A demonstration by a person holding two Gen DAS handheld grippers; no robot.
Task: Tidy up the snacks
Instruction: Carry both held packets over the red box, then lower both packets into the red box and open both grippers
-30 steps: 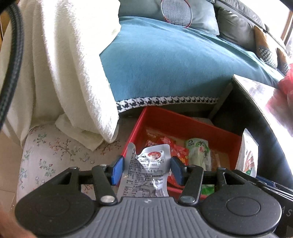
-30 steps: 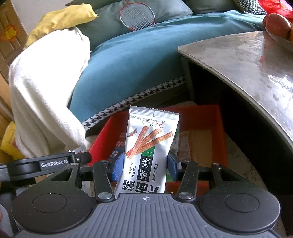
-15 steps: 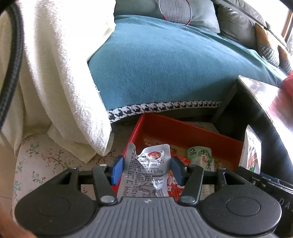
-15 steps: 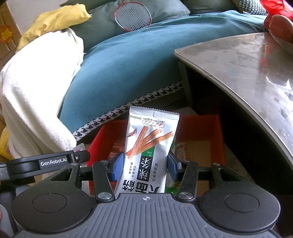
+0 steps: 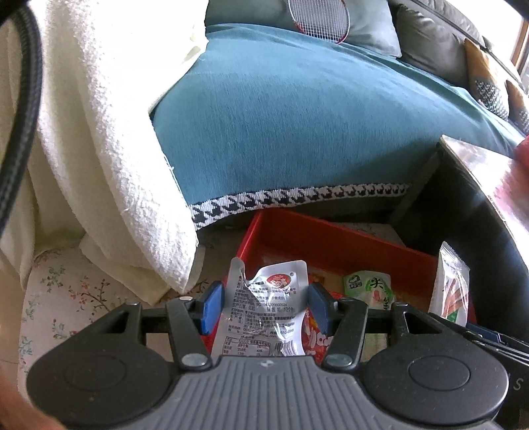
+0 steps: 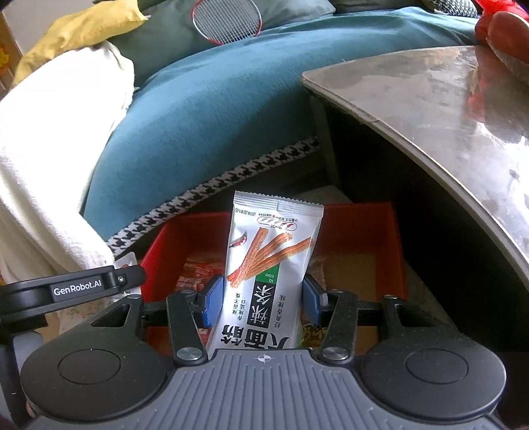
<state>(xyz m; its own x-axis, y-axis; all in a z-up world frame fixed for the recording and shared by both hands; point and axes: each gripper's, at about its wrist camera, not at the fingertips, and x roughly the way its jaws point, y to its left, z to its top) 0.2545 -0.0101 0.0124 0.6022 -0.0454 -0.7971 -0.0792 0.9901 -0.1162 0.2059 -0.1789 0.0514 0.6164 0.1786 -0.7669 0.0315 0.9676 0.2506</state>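
Both tools hang above the red bin (image 6: 360, 238): the left tool (image 5: 264, 306) clamps a crumpled silver pouch (image 5: 267, 307), the right tool (image 6: 261, 301) a striped snack packet (image 6: 267, 274) standing upright, bin directly beneath each

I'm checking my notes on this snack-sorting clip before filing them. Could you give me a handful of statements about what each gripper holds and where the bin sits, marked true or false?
1. The left gripper holds a crumpled silver snack pouch. True.
2. The right gripper is empty. False: it is closed on a white and green spicy-strip packet.
3. The red bin sits on top of the glossy table. False: it sits lower, beside the table's edge, in front of the teal-covered sofa.
4. The red bin already holds snacks. True: a green-printed packet lies inside.
5. A badminton racket lies on the sofa. True.
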